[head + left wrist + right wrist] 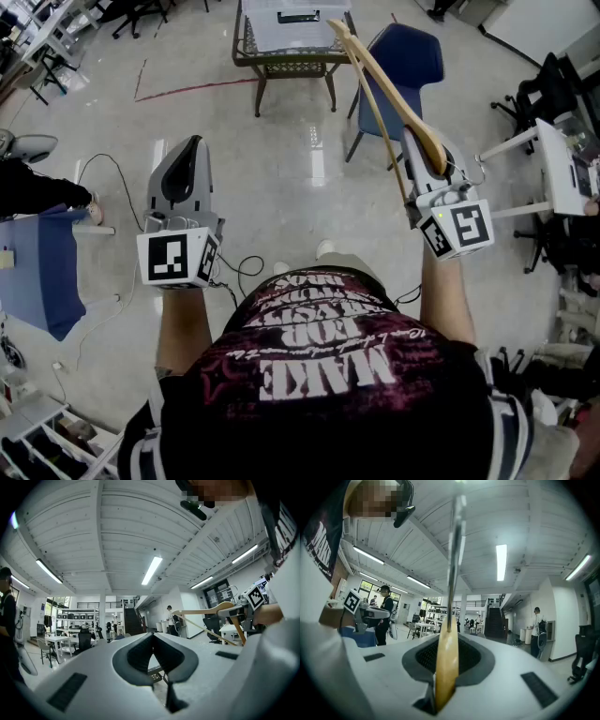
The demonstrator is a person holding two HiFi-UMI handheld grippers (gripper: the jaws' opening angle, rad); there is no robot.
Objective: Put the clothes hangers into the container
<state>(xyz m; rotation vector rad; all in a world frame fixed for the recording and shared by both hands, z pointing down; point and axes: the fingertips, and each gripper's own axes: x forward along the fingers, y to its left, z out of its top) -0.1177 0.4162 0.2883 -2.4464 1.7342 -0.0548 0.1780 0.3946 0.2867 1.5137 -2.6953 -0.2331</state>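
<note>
A wooden clothes hanger [384, 89] sticks up and forward from my right gripper [419, 139], whose jaws are shut on its thick end. In the right gripper view the hanger [446, 667] stands edge-on between the jaws of the right gripper [447, 639]. My left gripper [192, 143] is held up at the left, shut with nothing in it. The left gripper view shows the left gripper [152, 637] with its jaws together and the hanger [206, 612] off to the right. A pale translucent container [281, 36] sits on a wicker table [251, 58] ahead of me.
A blue chair [403, 56] stands just right of the wicker table, under the hanger's far end. A blue cloth [37, 272] lies on a board at the left. Cables [239, 272] trail on the floor near my feet. White desks [562, 169] and a black office chair [544, 94] stand at the right.
</note>
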